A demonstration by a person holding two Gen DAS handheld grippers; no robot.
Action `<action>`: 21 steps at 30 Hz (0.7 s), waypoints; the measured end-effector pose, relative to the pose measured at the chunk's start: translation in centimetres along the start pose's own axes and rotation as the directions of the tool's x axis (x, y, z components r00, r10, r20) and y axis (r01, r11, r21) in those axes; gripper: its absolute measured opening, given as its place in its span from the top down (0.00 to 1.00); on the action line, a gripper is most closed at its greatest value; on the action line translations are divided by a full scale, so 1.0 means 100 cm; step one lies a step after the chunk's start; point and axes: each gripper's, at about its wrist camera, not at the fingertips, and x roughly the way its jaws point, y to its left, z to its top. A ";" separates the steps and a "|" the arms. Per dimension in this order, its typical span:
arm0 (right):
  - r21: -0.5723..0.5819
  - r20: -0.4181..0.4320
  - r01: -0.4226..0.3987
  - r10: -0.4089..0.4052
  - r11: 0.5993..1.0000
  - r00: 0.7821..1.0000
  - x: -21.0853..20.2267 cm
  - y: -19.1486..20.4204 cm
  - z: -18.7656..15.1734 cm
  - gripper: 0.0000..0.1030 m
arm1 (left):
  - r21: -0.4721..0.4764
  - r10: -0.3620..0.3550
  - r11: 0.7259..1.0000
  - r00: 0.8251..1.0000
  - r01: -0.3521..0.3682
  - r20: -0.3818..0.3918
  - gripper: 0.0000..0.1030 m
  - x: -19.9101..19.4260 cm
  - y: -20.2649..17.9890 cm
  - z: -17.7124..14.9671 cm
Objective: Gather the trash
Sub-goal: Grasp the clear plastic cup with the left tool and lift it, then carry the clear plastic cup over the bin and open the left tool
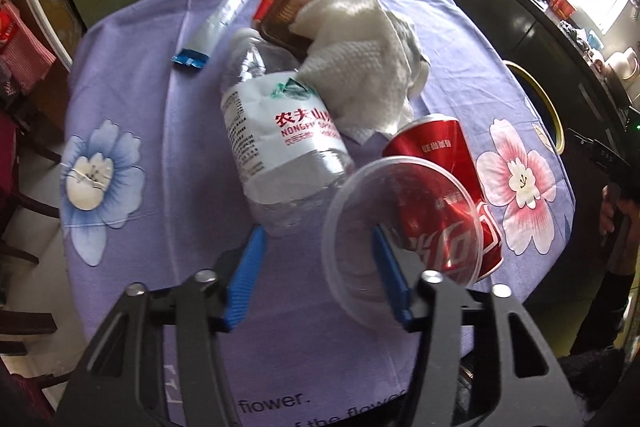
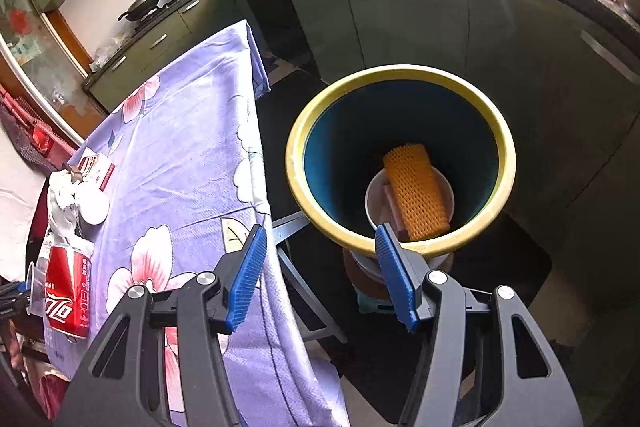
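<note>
Clear plastic cup (image 1: 400, 239) hangs over 1 finger of the left hand-held gripper (image 1: 320, 279), jaws wide, beside the red can (image 1: 444, 187) on the worktop (image 1: 168, 187). Right hand-held gripper (image 2: 320, 271) gapes empty above the bin (image 2: 296, 163); next, I reckon, pinch the cup's wall.

We had the table (image 1: 132, 99) with the trash clustered mid-cloth. Bottle (image 1: 276, 135) lay on its side, wrapper (image 1: 212, 31) off to its left and farther back. Paper towel (image 1: 360, 67) sat behind-right of the bottle, draped over a box (image 1: 286, 15) at the far end. Can (image 1: 444, 187) lay on its side right of the bottle, just in front of the towel. Plastic cup (image 1: 400, 231) was nearest us, in front of the can. Bin (image 2: 400, 163) stood off the table's right edge, with a foam sleeve (image 2: 416, 191) and a bowl (image 2: 374, 199) inside it.
</note>
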 end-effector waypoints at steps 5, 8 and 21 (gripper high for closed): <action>0.017 -0.008 -0.002 0.002 1.000 1.000 0.003 -0.007 -0.002 0.45 | -0.007 -0.043 0.999 0.997 0.043 -0.059 0.81 0.012 -0.006 0.000; 0.018 -0.009 -0.005 0.005 1.000 1.000 0.005 -0.007 -0.003 0.45 | -0.004 -0.030 1.000 0.998 0.030 -0.049 0.94 0.010 -0.007 0.000; -0.007 0.008 -0.024 0.024 1.000 1.000 0.003 0.007 -0.007 0.45 | 0.058 -0.021 0.998 0.997 0.017 0.079 0.94 -0.043 -0.015 0.002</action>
